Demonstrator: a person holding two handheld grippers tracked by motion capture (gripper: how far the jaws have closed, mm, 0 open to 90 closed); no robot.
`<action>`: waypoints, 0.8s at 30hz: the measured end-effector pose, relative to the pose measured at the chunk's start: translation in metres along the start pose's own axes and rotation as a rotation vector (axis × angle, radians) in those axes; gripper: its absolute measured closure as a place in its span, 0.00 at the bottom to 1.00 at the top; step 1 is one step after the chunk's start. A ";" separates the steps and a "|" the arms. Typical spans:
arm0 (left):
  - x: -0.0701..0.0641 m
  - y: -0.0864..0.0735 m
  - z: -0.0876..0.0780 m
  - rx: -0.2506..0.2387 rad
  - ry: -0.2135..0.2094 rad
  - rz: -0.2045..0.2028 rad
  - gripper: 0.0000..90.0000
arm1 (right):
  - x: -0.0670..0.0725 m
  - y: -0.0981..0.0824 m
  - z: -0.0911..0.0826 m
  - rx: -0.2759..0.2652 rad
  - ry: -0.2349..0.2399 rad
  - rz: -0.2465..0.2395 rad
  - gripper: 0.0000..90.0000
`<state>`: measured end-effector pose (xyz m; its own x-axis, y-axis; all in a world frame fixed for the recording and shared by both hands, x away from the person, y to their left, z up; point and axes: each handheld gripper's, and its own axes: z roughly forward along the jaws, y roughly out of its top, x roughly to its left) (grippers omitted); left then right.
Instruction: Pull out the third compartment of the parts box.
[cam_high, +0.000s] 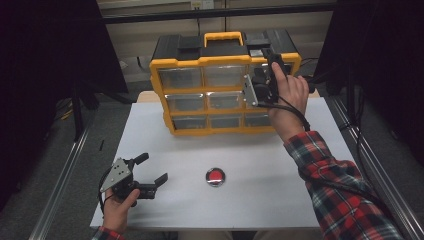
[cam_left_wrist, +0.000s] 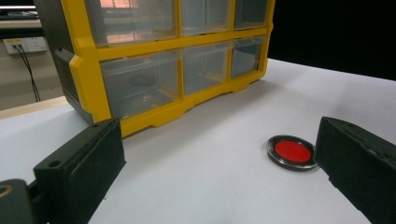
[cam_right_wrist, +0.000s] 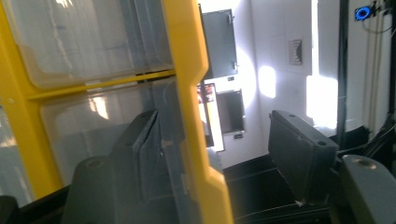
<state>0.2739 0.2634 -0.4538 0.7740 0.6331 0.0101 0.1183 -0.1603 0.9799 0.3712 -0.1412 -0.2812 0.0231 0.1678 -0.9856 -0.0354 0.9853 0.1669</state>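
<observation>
I am looking down from high above my side of the table (cam_high: 165, 205). My left gripper's camera is sitting low near the table, looking across at the yellow drawer box (cam_left_wrist: 173, 70) and the red button (cam_left_wrist: 292, 152). My right gripper's camera is looking very closely at the box's right edge. All three are sharing the box.
</observation>
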 end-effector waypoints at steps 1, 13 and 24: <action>0.000 0.000 0.000 0.004 0.007 0.002 0.02 | 0.000 0.000 0.000 0.000 -0.002 -0.014 0.39; 0.000 0.000 0.000 -0.005 0.003 -0.009 0.02 | 0.004 0.004 0.001 -0.017 0.016 -0.094 0.42; -0.002 0.000 0.001 -0.019 0.004 -0.025 0.02 | 0.004 0.005 0.002 -0.006 -0.005 -0.109 0.43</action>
<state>0.2730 0.2619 -0.4539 0.7683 0.6399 -0.0136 0.1260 -0.1304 0.9834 0.3730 -0.1353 -0.2844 0.0321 0.0598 -0.9977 -0.0379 0.9976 0.0586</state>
